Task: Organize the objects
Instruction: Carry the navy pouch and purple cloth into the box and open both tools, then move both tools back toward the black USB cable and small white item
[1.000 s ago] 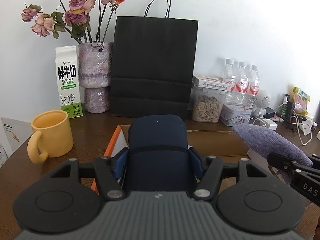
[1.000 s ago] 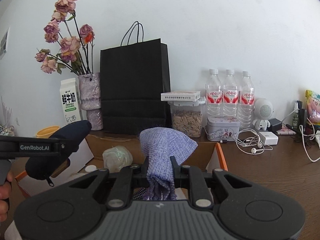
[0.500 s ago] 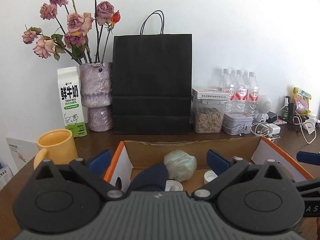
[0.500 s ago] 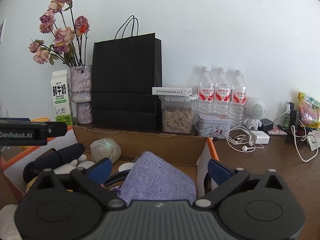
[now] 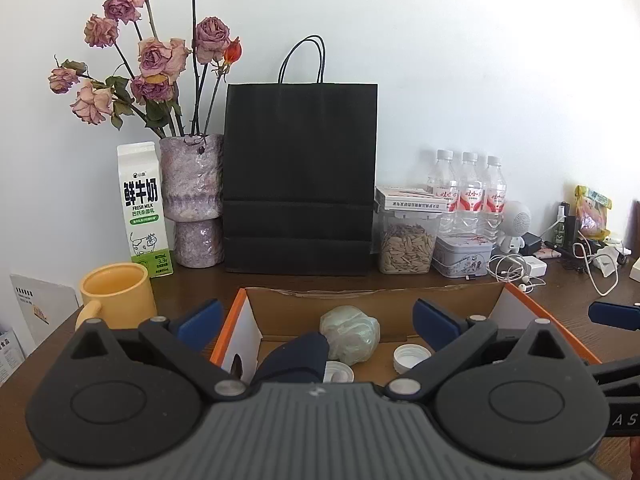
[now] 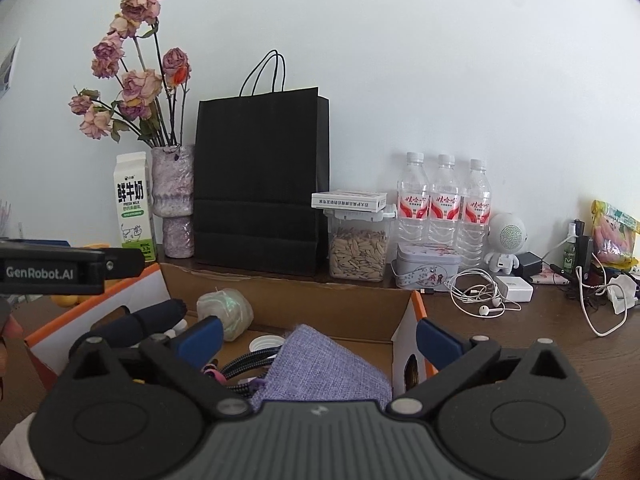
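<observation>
An open cardboard box with orange edges lies in front of both grippers. A navy pouch rests in its left part, beside a pale green wrapped ball and white caps. My left gripper hangs open above the box, nothing between its blue fingertips. The right wrist view shows a purple fabric pouch lying in the box on a braided cable. Above that pouch my right gripper is open and touches nothing. The navy pouch and the ball lie further left.
A yellow mug stands left of the box. Along the wall are a milk carton, a vase of dried roses, a black paper bag, a seed jar and water bottles. Earphones and chargers lie to the right.
Both grippers opened. The navy pouch left the left gripper and the purple pouch left the right one; both now lie in the box. Both grippers drew back a little.
</observation>
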